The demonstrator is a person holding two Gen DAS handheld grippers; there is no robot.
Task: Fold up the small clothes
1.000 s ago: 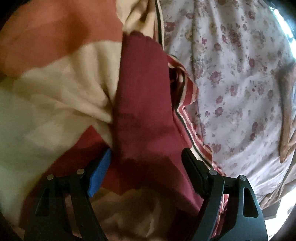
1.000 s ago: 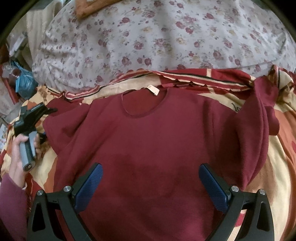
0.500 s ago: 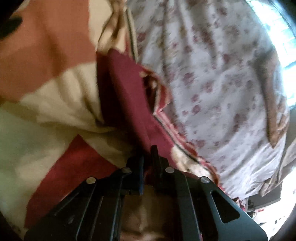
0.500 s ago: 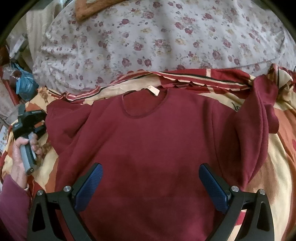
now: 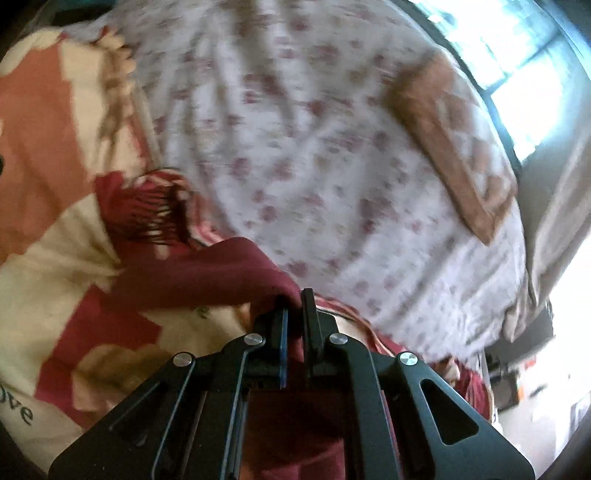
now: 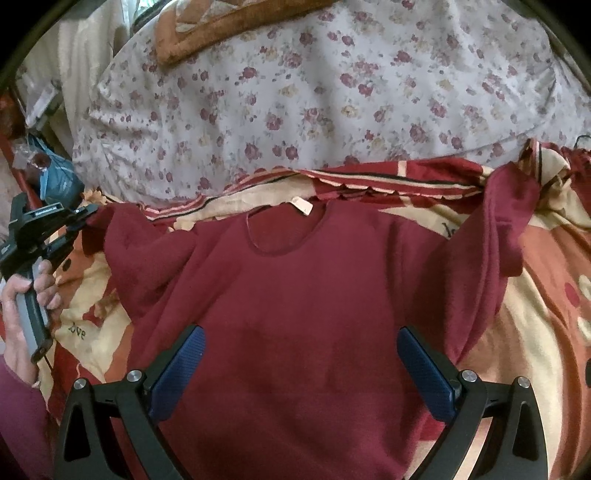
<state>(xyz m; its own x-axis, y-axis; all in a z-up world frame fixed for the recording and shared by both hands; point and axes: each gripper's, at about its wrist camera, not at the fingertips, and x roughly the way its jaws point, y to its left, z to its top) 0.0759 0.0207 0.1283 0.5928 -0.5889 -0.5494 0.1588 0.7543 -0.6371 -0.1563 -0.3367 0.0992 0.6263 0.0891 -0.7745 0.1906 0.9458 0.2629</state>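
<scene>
A dark red long-sleeved sweater lies face up on a patterned blanket, neck hole and label toward the far side. My left gripper is shut on the sweater's left sleeve and holds it lifted off the blanket; it also shows at the left of the right wrist view, pinching the sleeve end. My right gripper is open and empty, hovering over the sweater's lower body. The right sleeve lies folded up along the sweater's right side.
The red, cream and orange blanket covers the bed. A floral white duvet lies beyond it with a brown cushion on top. Bags and clutter sit off the bed at far left. A bright window is behind.
My left gripper closed on the left sleeve, then lifted and pulled it outward and away, stretching the sleeve. My right gripper stayed open and still.
</scene>
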